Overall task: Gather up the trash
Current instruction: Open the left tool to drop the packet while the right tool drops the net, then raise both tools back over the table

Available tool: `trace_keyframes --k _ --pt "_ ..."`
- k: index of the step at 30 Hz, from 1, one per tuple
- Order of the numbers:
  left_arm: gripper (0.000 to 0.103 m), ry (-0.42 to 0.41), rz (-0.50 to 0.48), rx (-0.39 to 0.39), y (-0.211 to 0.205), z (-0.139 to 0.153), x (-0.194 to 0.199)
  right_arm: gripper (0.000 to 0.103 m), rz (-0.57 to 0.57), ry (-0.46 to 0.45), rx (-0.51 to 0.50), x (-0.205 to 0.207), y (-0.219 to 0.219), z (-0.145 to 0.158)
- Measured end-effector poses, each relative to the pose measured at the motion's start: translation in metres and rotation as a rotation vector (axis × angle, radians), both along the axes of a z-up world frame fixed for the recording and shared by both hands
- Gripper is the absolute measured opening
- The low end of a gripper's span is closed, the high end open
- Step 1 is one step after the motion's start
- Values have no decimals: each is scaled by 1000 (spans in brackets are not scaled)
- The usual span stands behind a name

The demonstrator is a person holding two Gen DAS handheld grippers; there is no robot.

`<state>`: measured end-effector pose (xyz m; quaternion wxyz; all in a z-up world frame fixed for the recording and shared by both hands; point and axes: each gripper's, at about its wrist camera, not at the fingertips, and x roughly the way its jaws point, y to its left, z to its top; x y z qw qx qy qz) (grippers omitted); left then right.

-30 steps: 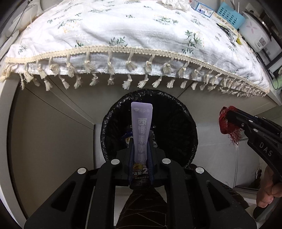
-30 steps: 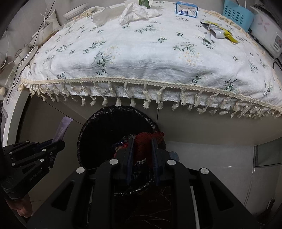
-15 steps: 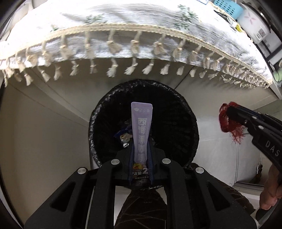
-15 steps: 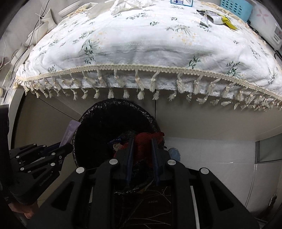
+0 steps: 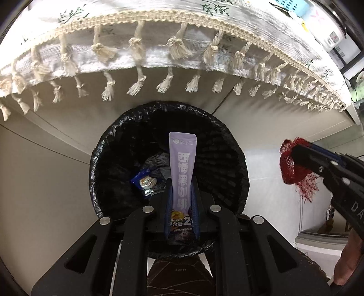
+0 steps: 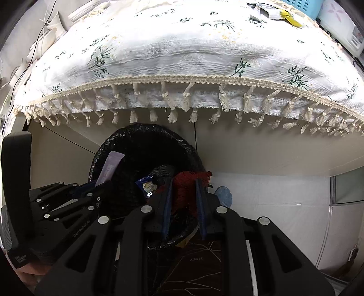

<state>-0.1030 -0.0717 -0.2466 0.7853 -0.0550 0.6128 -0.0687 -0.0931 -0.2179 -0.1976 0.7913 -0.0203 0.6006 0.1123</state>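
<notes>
L gripper (image 5: 182, 200) over bin (image 5: 109, 159), pointing steeply down. Jaws starting to open, purple sachet (image 5: 183, 173) upright between pads, pads still touching its edges.
R gripper (image 6: 184, 193) clamped tight on red mesh wad (image 6: 185, 182), sitting at bin's right rim, not fully above opening.
Bin black-lined, under edge of fringed tablecloth (image 5: 159, 29). Blue/silver wrapper (image 5: 144, 182) already inside at bottom.
More wrappers (image 6: 273, 13) on tabletop, far side.
</notes>
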Motion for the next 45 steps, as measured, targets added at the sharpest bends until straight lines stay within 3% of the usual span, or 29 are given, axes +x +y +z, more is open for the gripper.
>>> trace_keyframes --k 6,13,21,35,40,43,45 --pt "29 -34 -10 -10 -3 3 4 19 5 17 -17 4 6 -8" --pt "70 -80 20 -5 10 24 1 19 16 16 -9 11 17 -12" --pt "97 -134 100 31 40 43 -3 20 48 14 5 20 40 -11" --pt "97 -135 210 81 88 47 -19 21 116 14 -2 24 82 -27" --pt "97 -132 227 93 96 45 -23 29 115 5 -7 23 90 -28" --pt "97 -130 224 96 96 44 -23 38 108 3 -1 23 90 -26" --pt "97 -128 221 103 95 44 -23 51 95 -2 2 23 86 -24"
